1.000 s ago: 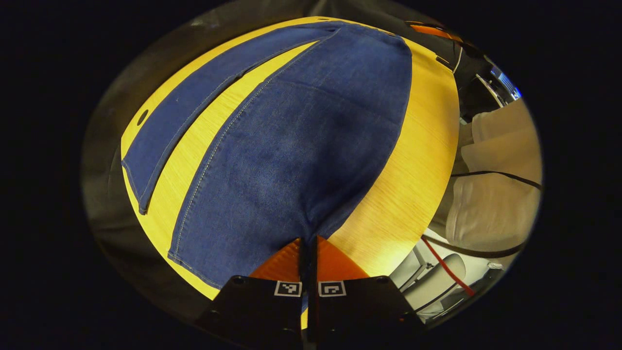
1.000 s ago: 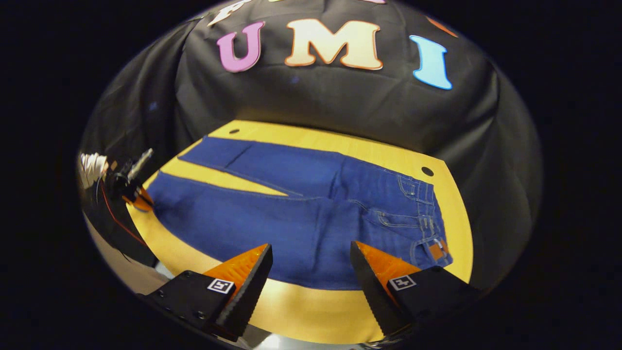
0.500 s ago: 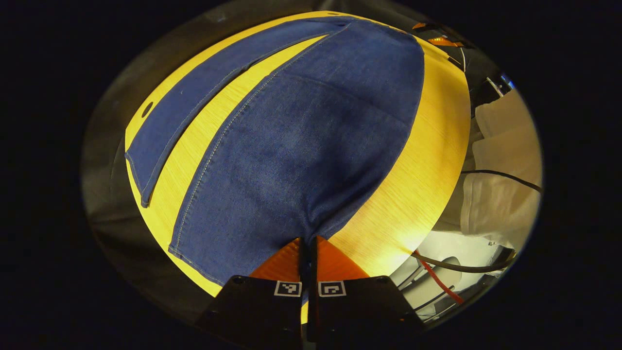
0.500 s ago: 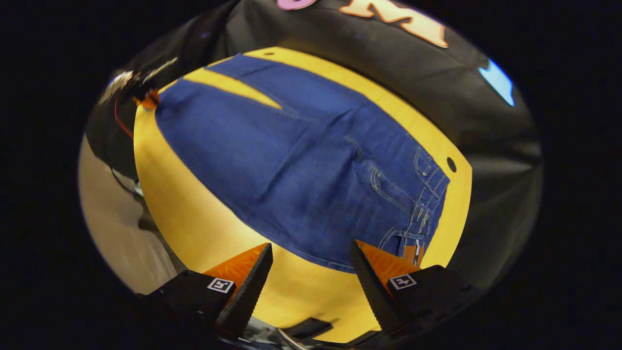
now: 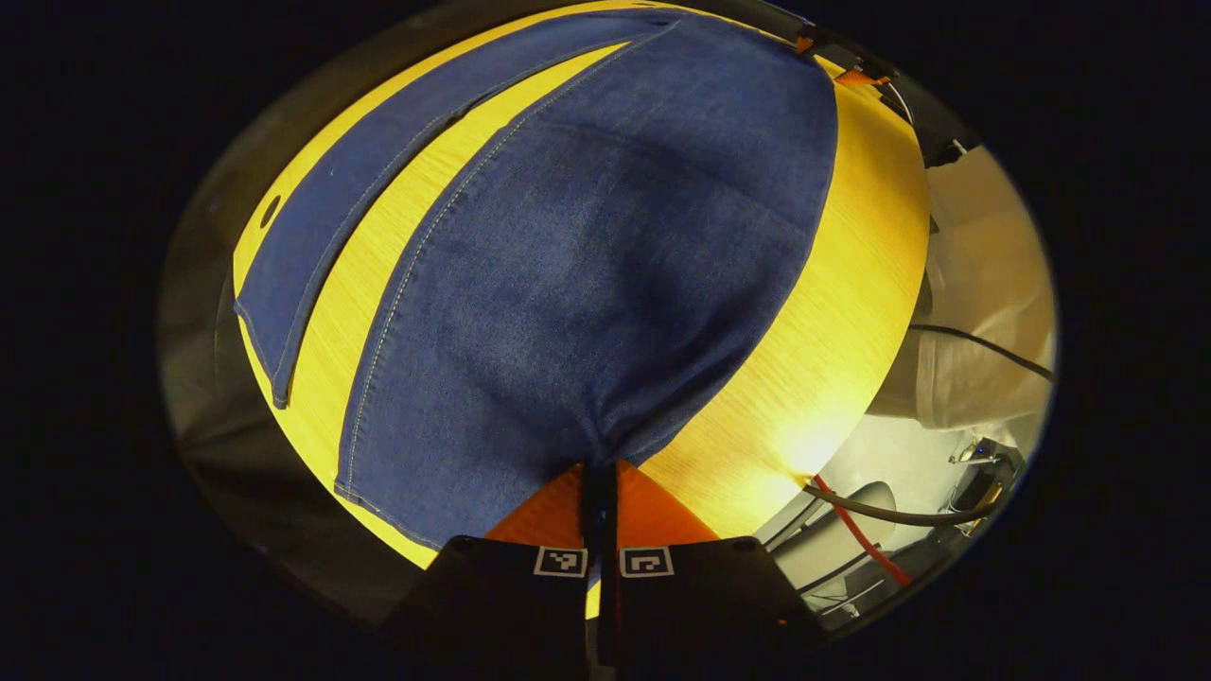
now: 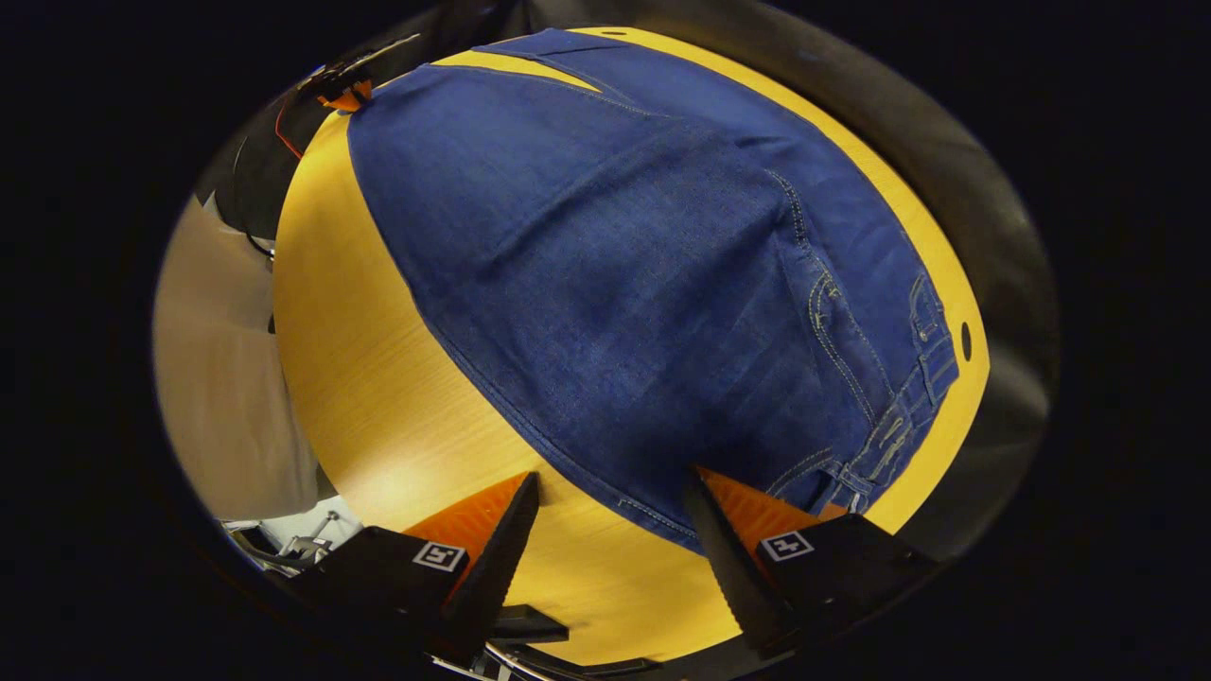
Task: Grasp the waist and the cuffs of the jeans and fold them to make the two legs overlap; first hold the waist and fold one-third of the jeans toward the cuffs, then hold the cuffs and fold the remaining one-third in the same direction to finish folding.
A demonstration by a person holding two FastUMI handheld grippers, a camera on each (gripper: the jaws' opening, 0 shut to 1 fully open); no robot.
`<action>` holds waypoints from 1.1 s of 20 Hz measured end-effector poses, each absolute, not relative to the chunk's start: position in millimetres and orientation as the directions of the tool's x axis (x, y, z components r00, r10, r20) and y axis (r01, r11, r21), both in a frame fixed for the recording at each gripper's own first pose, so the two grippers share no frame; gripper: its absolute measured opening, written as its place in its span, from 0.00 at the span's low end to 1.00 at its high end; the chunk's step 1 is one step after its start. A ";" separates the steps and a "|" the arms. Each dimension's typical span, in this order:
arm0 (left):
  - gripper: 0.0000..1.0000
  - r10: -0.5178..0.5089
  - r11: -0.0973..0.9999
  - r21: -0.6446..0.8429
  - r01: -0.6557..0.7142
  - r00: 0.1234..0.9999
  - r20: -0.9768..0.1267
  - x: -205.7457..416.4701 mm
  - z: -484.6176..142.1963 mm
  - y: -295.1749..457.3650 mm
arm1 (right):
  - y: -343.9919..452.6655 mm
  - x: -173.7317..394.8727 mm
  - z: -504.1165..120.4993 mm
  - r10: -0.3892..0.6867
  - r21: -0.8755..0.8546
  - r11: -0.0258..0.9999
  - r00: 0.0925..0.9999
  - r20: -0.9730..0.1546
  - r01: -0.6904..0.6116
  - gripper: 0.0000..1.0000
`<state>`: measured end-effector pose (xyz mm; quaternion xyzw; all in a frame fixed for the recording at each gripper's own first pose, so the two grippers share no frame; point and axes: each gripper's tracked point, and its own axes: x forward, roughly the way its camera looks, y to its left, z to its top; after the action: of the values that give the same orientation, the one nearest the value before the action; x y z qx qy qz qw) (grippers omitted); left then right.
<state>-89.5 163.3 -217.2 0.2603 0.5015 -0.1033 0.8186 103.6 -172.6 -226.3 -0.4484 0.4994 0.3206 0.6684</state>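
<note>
Both left gripper (image 5: 602, 473) fingers hide the pinched jeans (image 5: 587, 265) cuff.

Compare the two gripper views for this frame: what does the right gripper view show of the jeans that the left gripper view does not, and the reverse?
Right gripper view: the waist with belt loops and pocket stitching, and the open right gripper at the near edge by it. Left gripper view: the far leg's cuff, and the left gripper shut on the near leg's cuff end. Both share the jeans spread on the yellow table, legs still apart.
</note>
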 end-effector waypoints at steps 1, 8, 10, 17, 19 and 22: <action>0.00 0.095 0.844 0.322 0.429 0.471 -0.877 -89.0 -217.0 163.2 | -173.4 104.0 -226.2 -0.018 -0.263 0.401 0.279 -0.960 -0.878 0.97; 0.00 0.104 0.847 0.320 0.423 0.460 -0.882 -88.4 -217.2 163.2 | -172.5 106.6 -227.6 -0.090 -0.265 0.414 0.251 -0.964 -0.871 0.93; 0.00 0.106 0.846 0.323 0.424 0.459 -0.882 -88.8 -217.2 163.6 | -170.4 111.1 -223.5 -0.087 -0.266 0.397 0.253 -0.964 -0.878 0.82; 0.00 0.102 0.844 0.323 0.429 0.462 -0.881 -91.8 -218.8 165.1 | -174.1 137.3 -218.2 -0.095 -0.303 0.406 0.290 -0.952 -0.862 0.13; 0.00 0.106 0.830 0.326 0.452 0.447 -0.888 -94.4 -219.9 163.9 | -173.6 124.7 -218.9 -0.115 -0.301 0.442 0.280 -0.953 -0.845 0.10; 0.00 0.053 0.827 0.225 0.515 0.327 -0.943 -113.9 -224.8 155.6 | -163.7 115.1 -216.8 -0.127 -0.253 0.475 0.218 -0.968 -0.843 0.10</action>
<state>-113.9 155.6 -224.8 0.2533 0.5605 -0.1490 0.7743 115.1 -163.7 -216.8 -0.4321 0.5613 0.2753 0.6499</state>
